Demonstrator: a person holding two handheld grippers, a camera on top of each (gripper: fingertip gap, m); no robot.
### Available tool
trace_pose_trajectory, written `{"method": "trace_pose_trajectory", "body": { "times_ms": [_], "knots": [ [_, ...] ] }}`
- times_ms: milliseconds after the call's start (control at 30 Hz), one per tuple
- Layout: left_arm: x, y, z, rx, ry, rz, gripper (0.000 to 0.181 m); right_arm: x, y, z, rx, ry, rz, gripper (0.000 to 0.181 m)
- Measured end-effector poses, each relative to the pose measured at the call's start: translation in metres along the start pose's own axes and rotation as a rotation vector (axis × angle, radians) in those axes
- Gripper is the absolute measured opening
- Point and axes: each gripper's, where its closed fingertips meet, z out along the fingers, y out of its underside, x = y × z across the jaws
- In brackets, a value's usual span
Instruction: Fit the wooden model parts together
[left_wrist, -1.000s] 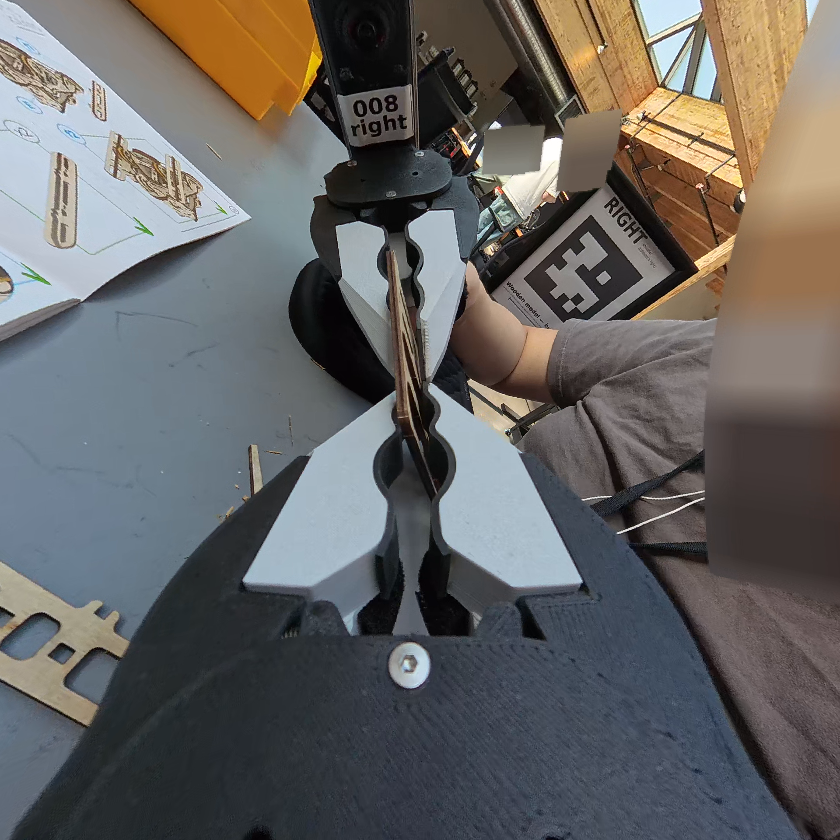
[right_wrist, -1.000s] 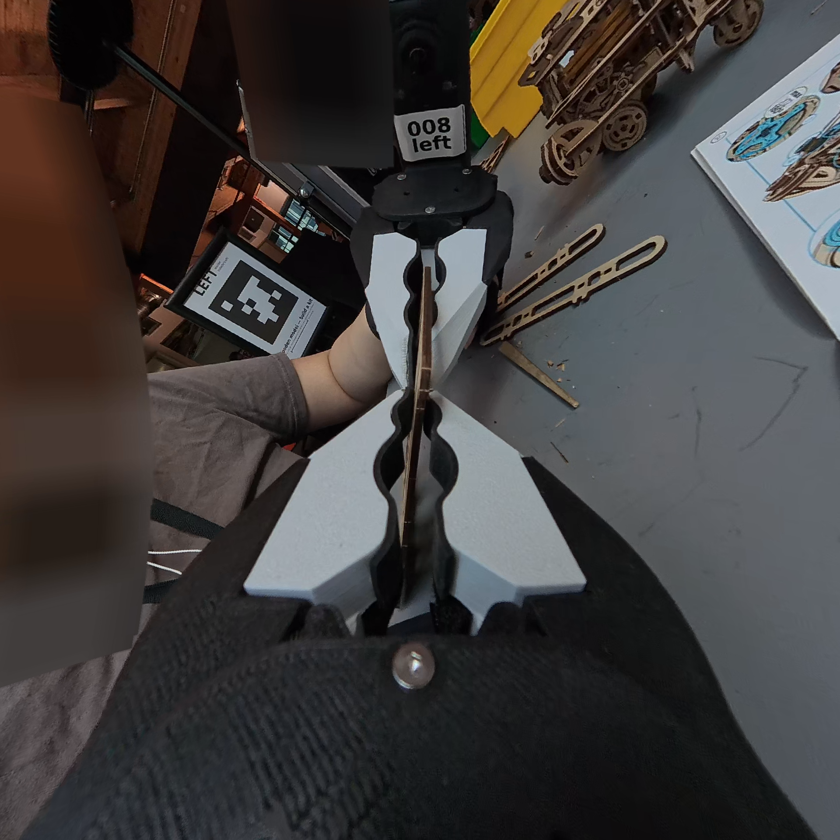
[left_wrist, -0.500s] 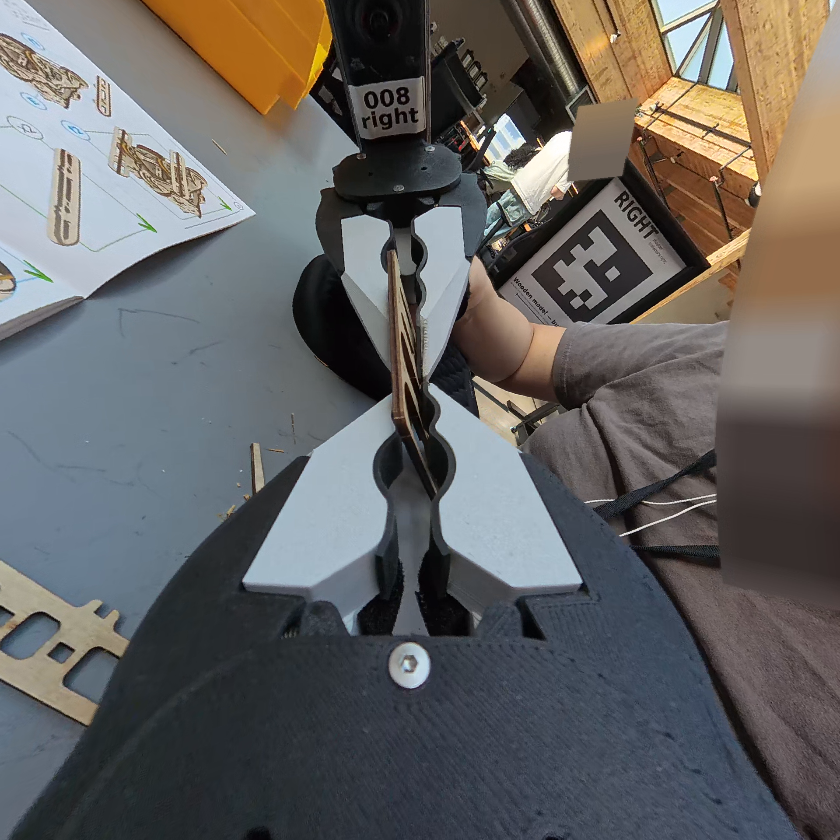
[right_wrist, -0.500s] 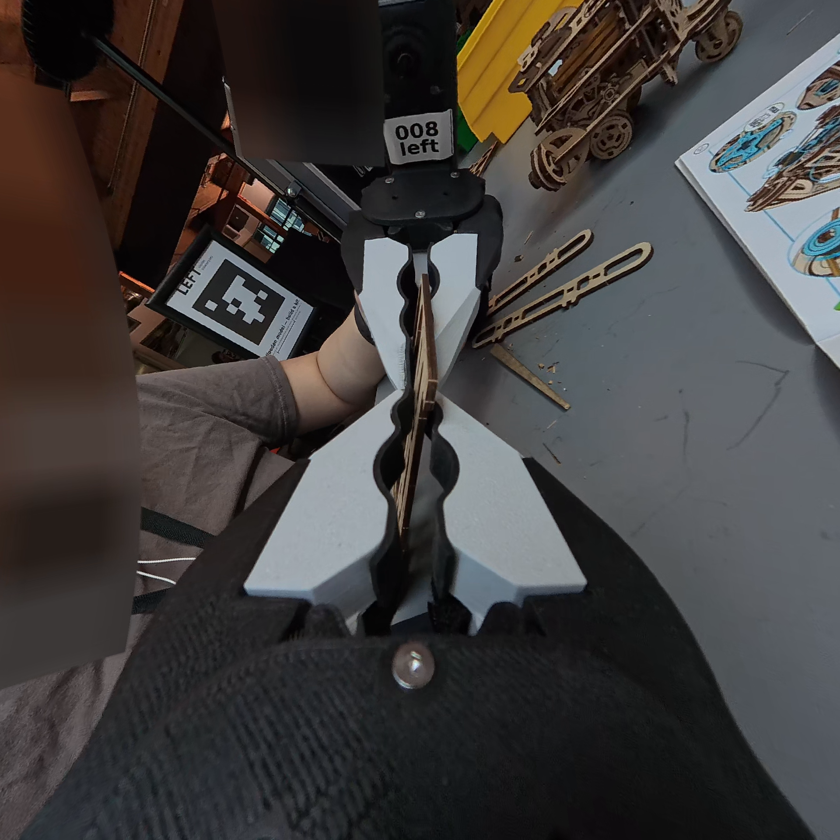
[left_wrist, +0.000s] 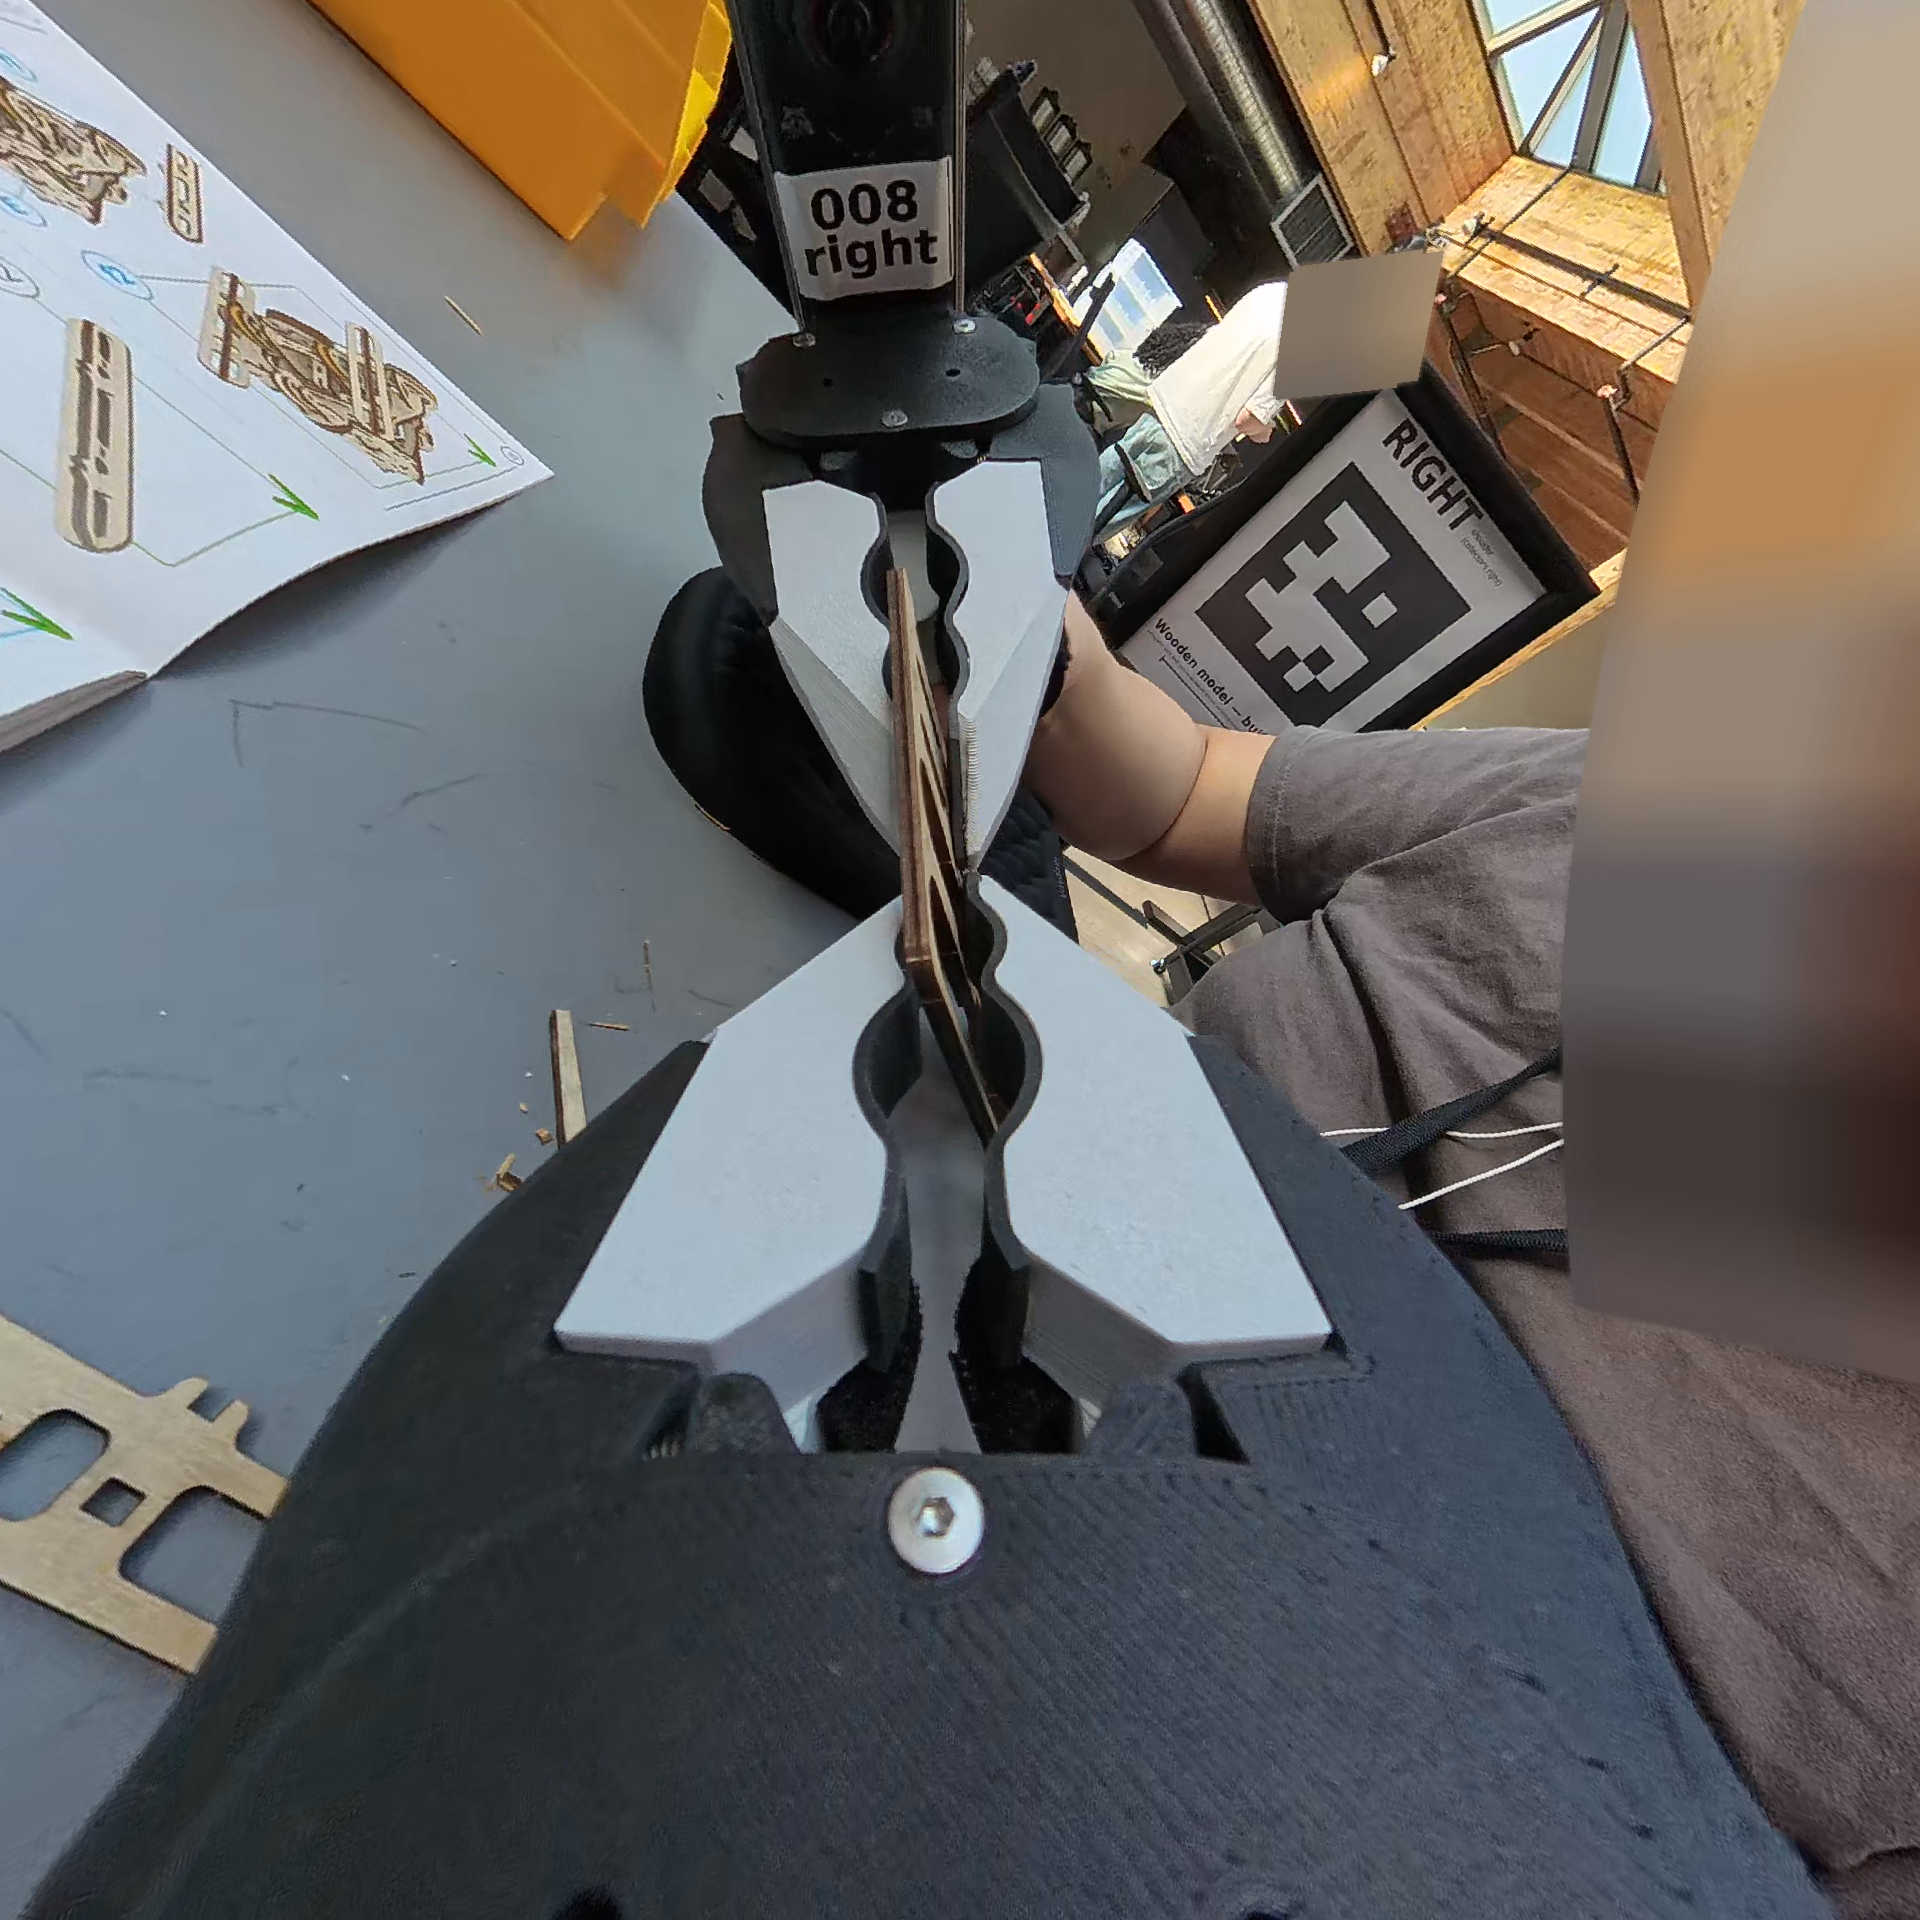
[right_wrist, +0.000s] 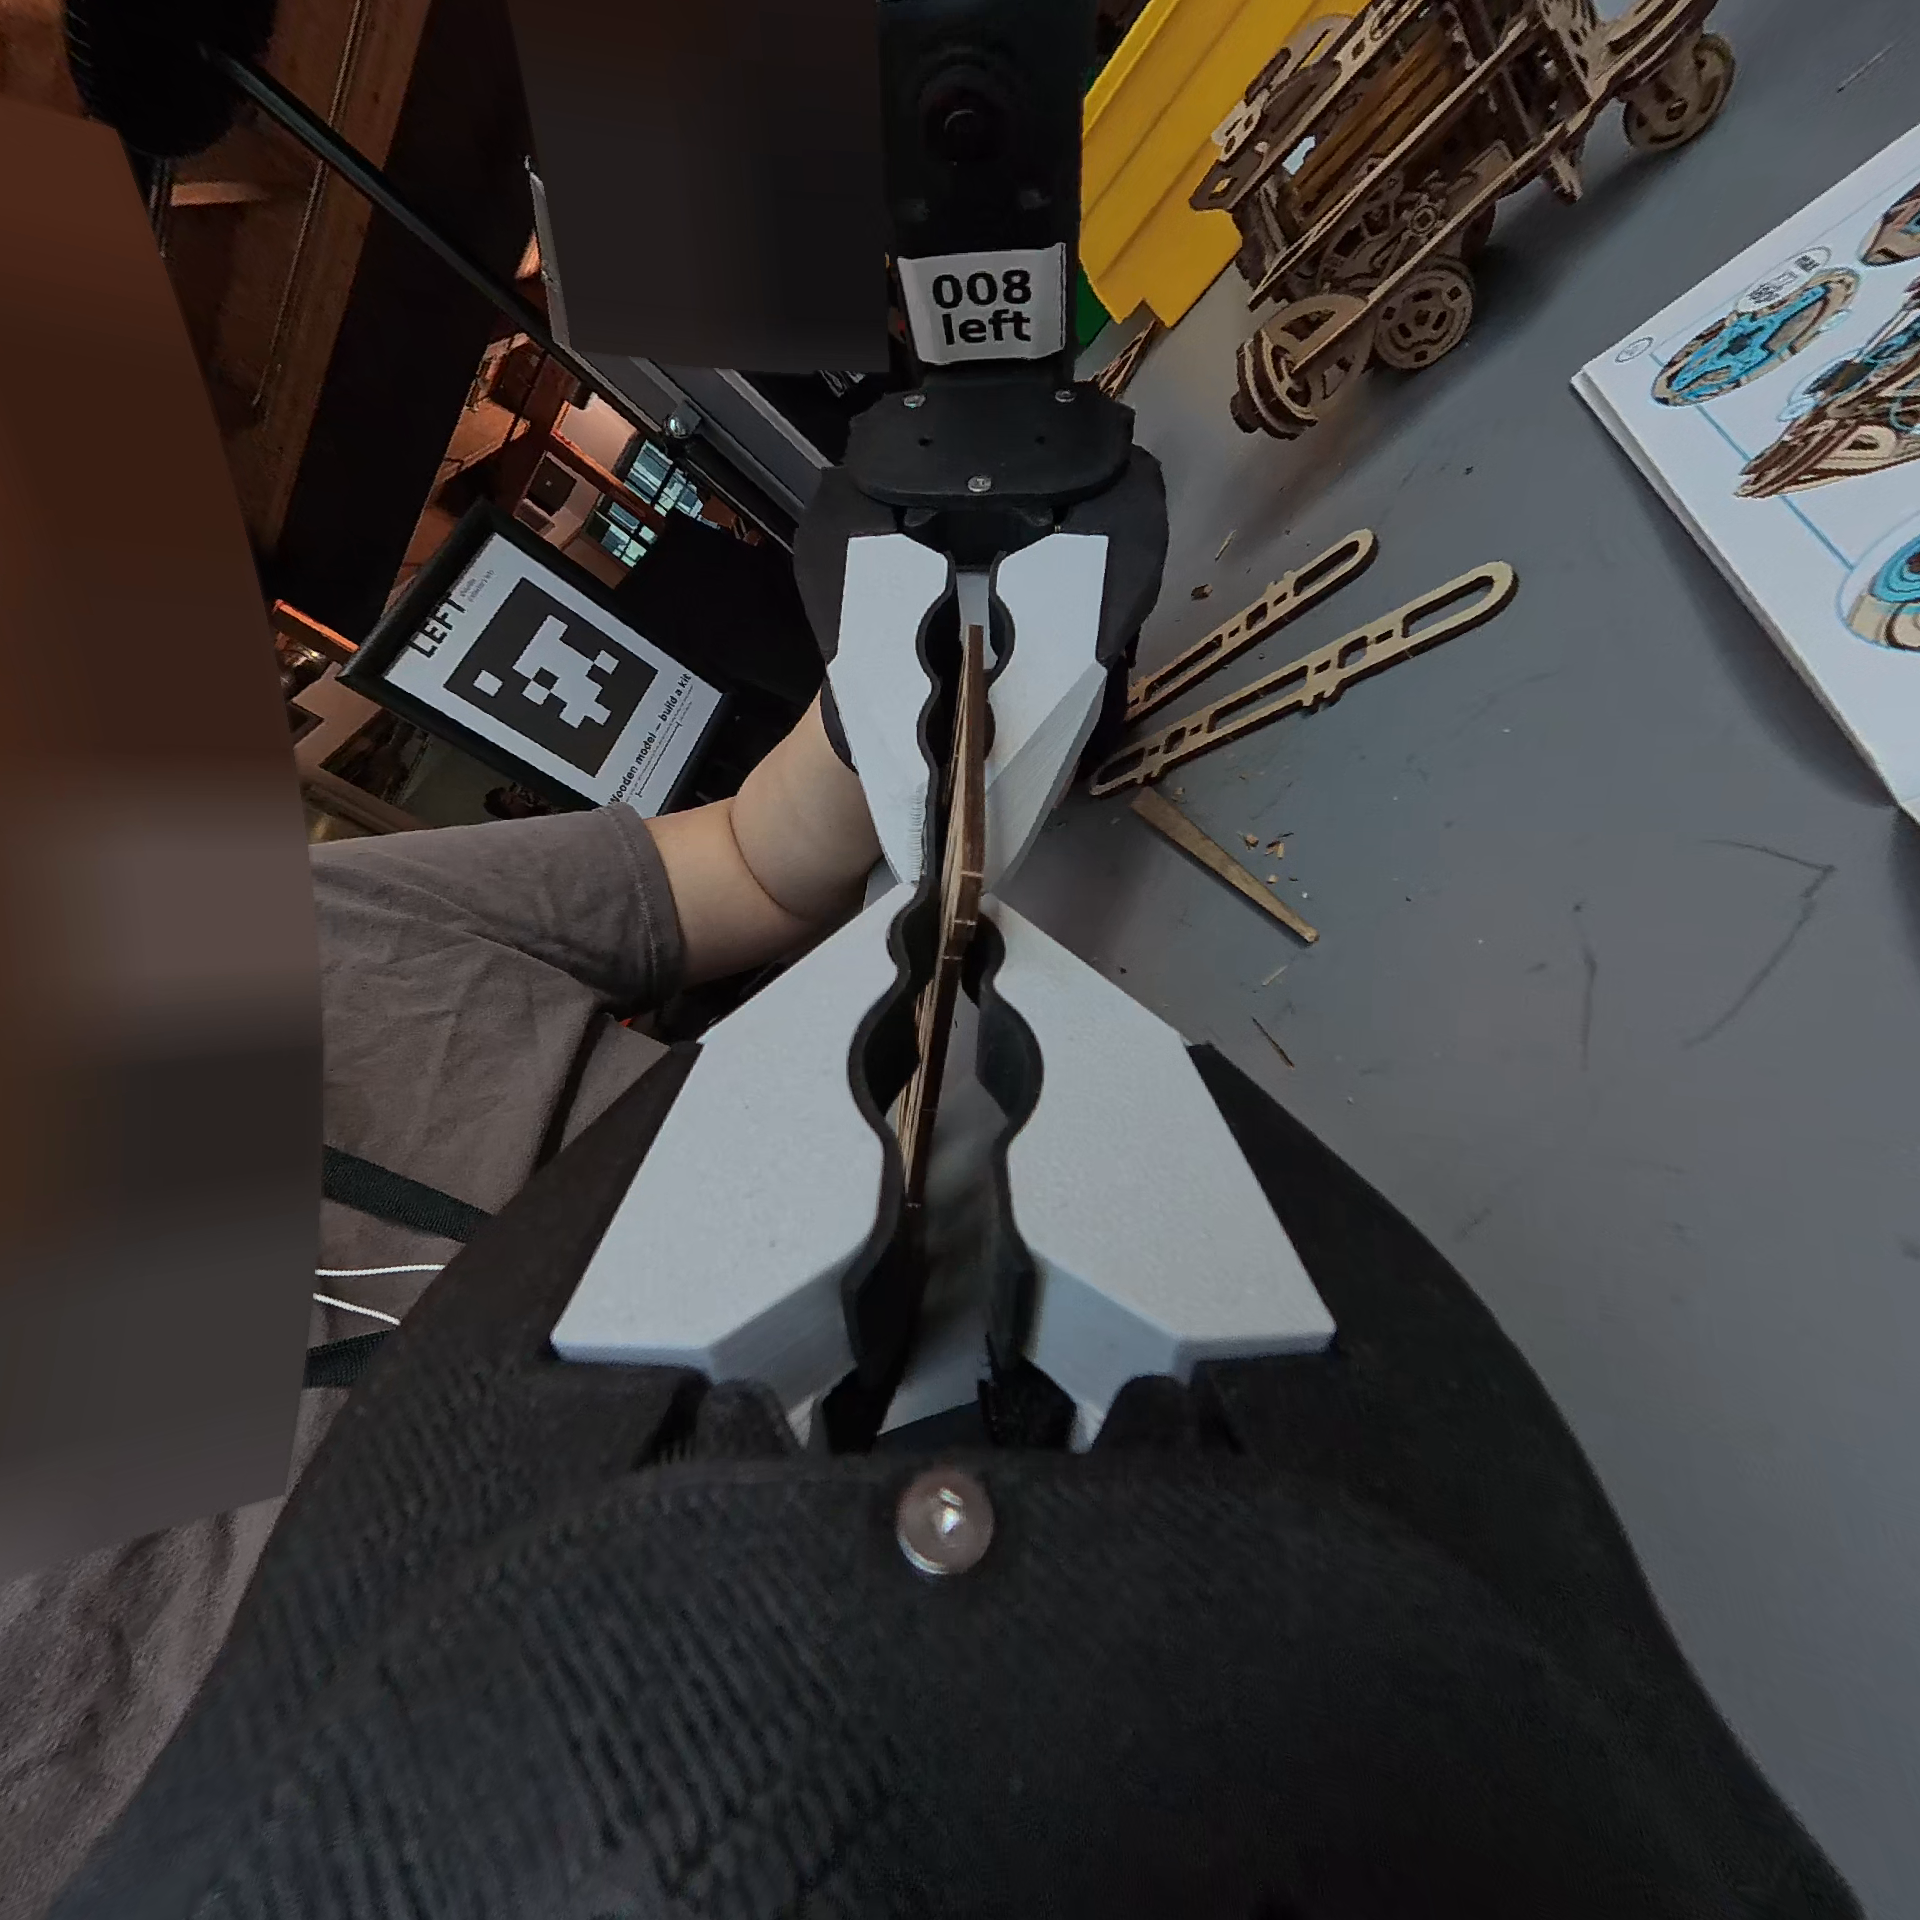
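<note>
Both grippers meet tip to tip above the grey worktop (left_wrist: 312, 883), each with jaws clamped on the same thin wooden strip (left_wrist: 928, 831), held edge-on between them; left gripper (left_wrist: 940, 935) grips the near end in the left wrist view, right gripper (left_wrist: 928, 821) grips the far end; in the right wrist view the strip (right_wrist: 961, 831) runs from the right gripper (right_wrist: 951, 914) up into the left gripper (right_wrist: 951, 862); whether it is one part or two pressed flat together, cannot tell.

Around, left wrist view: open manual (left_wrist: 208, 364) on the worktop far left; yellow bin (left_wrist: 551, 94) behind it; cut plywood sheet (left_wrist: 94, 1496) at the lower left edge, partly hidden by the gripper body; a sliver (left_wrist: 566, 1070) and wood crumbs just beside the left gripper; a marker board (left_wrist: 1340, 613) and the person's forearm (left_wrist: 1132, 769) to the right; grey shirt (left_wrist: 1455, 935) fills the right side.

Right wrist view: two slotted strips (right_wrist: 1299, 665) lie side by side on the worktop just right of the left gripper; a thin stick (right_wrist: 1226, 862) near them; built wooden model (right_wrist: 1403, 208) on wheels farther back, beside the yellow bin (right_wrist: 1153, 197); manual (right_wrist: 1787, 499) at the right edge; a second marker board (right_wrist: 540, 675) at left; gripper bodies block the lower half of both views.
</note>
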Motion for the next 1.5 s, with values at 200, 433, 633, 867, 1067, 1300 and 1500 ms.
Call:
{"method": "trace_pose_trajectory", "body": {
  "times_ms": [200,433,633,867,1067,1300,1500],
  "knots": [
    [-0.0014,0.0024,0.0,-0.013,-0.003,-0.005,0.003,0.0016,0.0027,0.0011,-0.02,0.026,-0.021,0.001],
    [0.0023,0.0041,0.0005,-0.033,0.009,-0.004,0.0,-0.0028,0.0039,0.0016,-0.024,0.003,-0.04,0.004],
    [0.0017,0.0037,0.0012,-0.028,-0.005,0.014,0.001,-0.0013,0.004,0.0012,-0.026,0.01,-0.033,0.001],
    [0.0046,0.007,0.0094,-0.047,-0.006,0.037,0.001,-0.0045,0.0035,0.0,-0.021,-0.006,-0.044,0.001],
    [0.0033,0.0085,0.0078,-0.058,-0.006,0.023,0.001,-0.0028,0.0042,0.0004,-0.027,0.003,-0.038,0.001],
    [0.002,0.0059,0.0045,-0.041,-0.015,0.02,0.0,-0.0021,0.0031,-0.001,-0.019,-0.004,-0.02,0.001],
    [0.0013,0.0047,0.0062,-0.021,0.005,-0.006,0.0,-0.0019,0.0026,-0.0024,-0.015,-0.004,-0.016,0.001]
  ]
}}
